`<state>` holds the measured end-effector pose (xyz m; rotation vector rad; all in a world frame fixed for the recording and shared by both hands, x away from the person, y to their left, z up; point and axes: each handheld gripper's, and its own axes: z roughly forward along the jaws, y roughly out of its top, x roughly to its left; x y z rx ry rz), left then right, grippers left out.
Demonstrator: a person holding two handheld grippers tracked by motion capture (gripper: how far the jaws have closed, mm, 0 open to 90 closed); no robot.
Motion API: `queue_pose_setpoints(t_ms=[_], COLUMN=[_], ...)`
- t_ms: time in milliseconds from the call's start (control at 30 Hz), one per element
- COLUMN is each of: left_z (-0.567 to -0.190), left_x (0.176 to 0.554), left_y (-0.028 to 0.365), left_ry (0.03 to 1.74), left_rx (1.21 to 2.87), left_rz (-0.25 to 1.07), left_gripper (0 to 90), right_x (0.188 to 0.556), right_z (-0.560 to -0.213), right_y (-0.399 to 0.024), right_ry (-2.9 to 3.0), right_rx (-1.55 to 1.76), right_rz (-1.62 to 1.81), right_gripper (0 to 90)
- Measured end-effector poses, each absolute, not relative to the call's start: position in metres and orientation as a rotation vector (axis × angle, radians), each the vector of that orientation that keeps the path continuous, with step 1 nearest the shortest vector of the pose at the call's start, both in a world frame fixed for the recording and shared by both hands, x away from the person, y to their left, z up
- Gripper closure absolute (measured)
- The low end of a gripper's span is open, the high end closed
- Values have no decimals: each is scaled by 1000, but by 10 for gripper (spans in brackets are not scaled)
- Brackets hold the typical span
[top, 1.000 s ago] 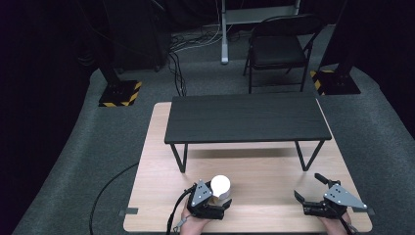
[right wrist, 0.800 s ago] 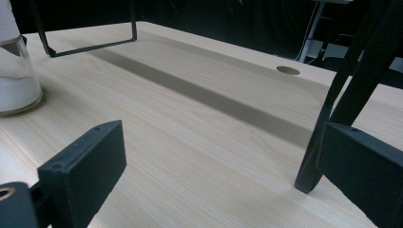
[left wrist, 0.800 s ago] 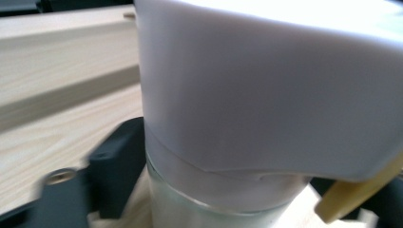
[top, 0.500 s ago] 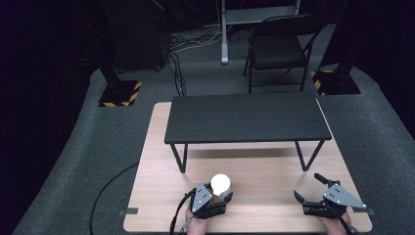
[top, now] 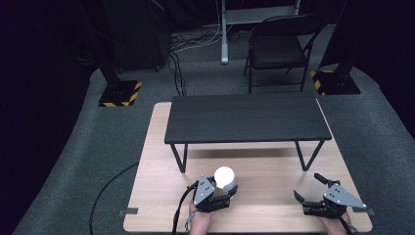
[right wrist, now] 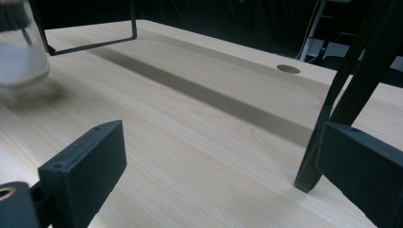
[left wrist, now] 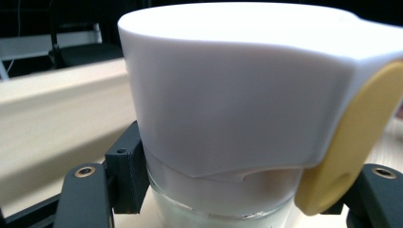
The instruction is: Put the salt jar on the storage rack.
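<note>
Light wood table [top: 274, 196] bears a black bench [top: 247, 117]; dark room.

No readable text, label, brand or number anywhere on the table or the things on it. The one sign-like marking is yellow-and-black hazard striping on two floor bases: one [top: 119, 94] at ten o'clock from the wooden table [top: 156, 196], the other [top: 336, 82] at two o'clock. No lettering on either.

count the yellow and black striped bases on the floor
2: one striped base sits on the floor at far left of the desk, the other striped base at far right beside the chair.
</note>
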<state>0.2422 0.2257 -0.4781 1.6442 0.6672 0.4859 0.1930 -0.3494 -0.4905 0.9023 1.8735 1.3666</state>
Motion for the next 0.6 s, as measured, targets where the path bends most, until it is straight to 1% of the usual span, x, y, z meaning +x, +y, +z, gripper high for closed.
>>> queue_pose_setpoints(t_ms=[167, 200, 233, 367, 400, 467, 533, 567, 600], left_z=[-460, -449, -449, -422, -422, -406, -401, -390, -390], left_x=[250, 254, 254, 265, 265, 271, 273, 277, 277], left_y=[225, 224, 224, 220, 220, 217, 216, 213, 213], left_ry=[649, 633, 633, 585, 585, 560, 551, 533, 533], left_rx=[1615, 1611, 1611, 1600, 1600, 1592, 1589, 1592, 1592], left_rz=[477, 486, 486, 489, 489, 485, 488, 488, 488], left_gripper=[305, 305, 305, 305, 305, 305, 305, 305, 305], right_x=[193, 194, 194, 194, 194, 195, 195, 195, 195], right_z=[-490, -490, -490, -490, -490, -490, -490, -490, -490], right_y=[-349, -349, -349, -349, -349, -349, -349, -349, -349], right_ry=[1876, 1877, 1877, 1879, 1879, 1881, 1884, 1884, 1884], right_rx=[903, 902, 902, 901, 901, 901, 900, 899, 899], right_rz=[1367, 1367, 1367, 1366, 1366, 1366, 1365, 1365, 1365], right_gripper=[14, 15, 15, 15, 15, 15, 15, 15, 15])
